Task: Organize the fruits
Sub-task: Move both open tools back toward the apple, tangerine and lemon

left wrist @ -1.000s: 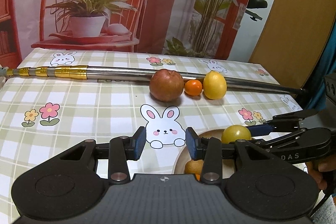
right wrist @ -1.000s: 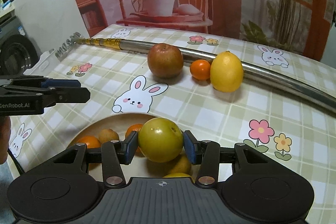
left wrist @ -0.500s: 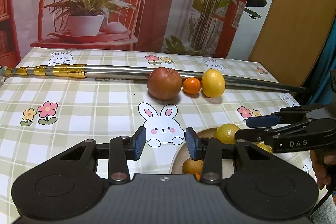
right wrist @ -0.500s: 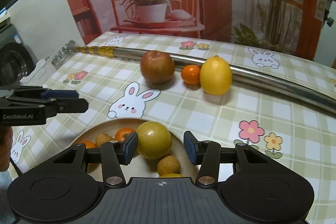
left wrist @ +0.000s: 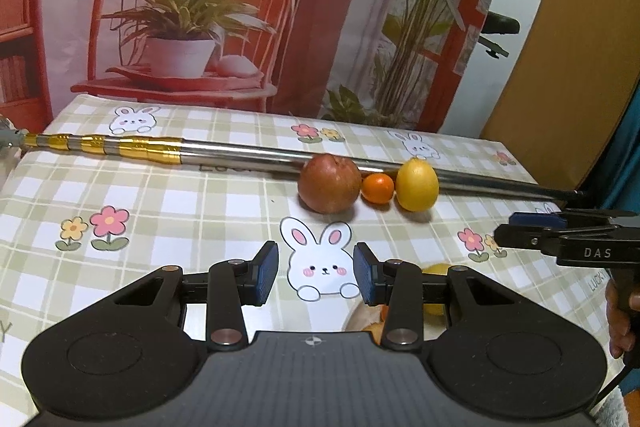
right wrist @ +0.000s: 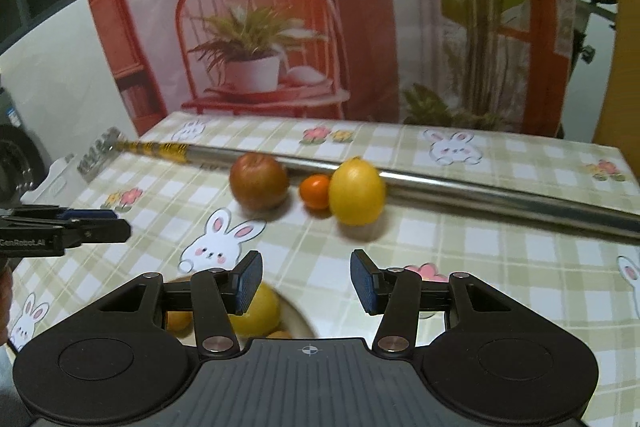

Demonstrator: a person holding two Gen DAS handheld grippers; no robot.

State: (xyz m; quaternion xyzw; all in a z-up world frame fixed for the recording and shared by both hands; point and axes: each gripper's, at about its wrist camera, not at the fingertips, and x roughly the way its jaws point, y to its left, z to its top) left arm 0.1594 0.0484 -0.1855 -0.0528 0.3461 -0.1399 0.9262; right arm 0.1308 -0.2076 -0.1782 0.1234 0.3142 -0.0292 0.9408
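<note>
Three fruits line the steel pole (right wrist: 480,189) at twelve o'clock: one apple (right wrist: 259,181), one tangerine (right wrist: 316,191), one lemon (right wrist: 356,195). Left gripper (left wrist: 316,273) and right gripper (right wrist: 306,281) both gape, empty; the yellow fruit (right wrist: 256,313) sits in the bowl (right wrist: 300,319) at seven o'clock.

Warm indoor light, fisheye distortion

Straight lines are bent toward the edges in both views; motion blur is seen across the right wrist view, while soft shadows are cast beneath the fruit on the desk (left wrist: 168,211).
</note>
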